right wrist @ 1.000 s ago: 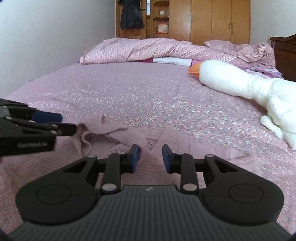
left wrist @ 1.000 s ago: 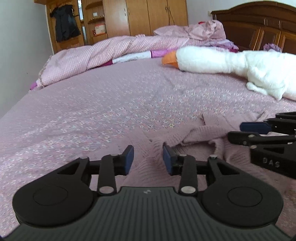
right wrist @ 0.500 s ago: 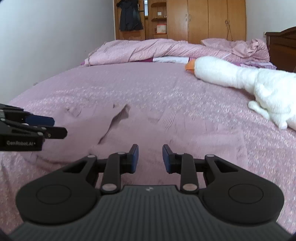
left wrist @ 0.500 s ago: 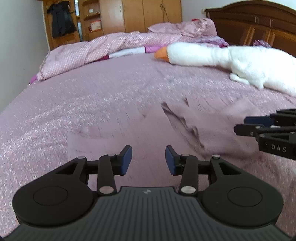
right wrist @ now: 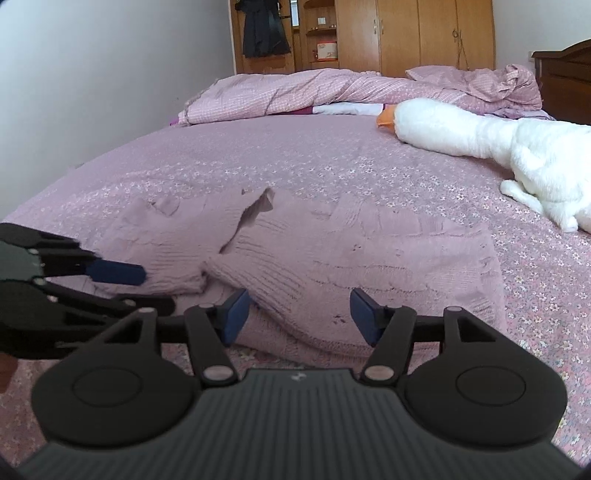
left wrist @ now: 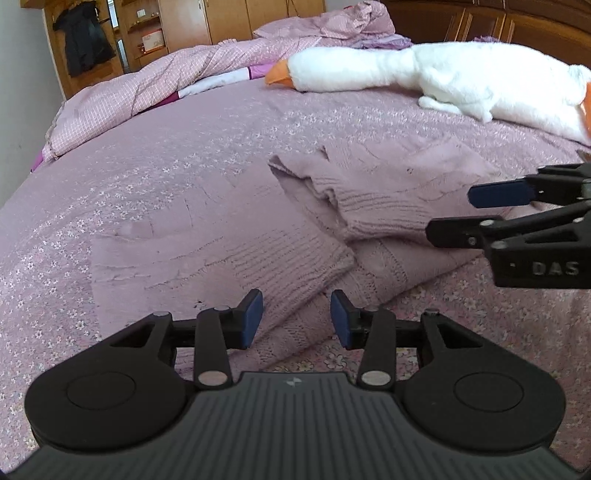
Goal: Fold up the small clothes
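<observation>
Sweater point(left wrist: 295, 236) lies flat on the bed point(left wrist: 166, 155), sleeves crossed over; left gripper point(left wrist: 296, 319) and right gripper point(right wrist: 298, 314) fingers both apart, holding nothing.

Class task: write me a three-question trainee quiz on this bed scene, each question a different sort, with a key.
1. True or false: the left gripper is shut on the sweater.
2. Multiple choice: the plush goose lies (A) on the sweater, (B) apart from it, nearer the headboard, (C) on the floor.
3. Fill in: both sleeves lie folded across the sweater's ____.

Key:
1. False; the jaws stand open and hold nothing.
2. B.
3. Body. The right gripper is open too.
</observation>
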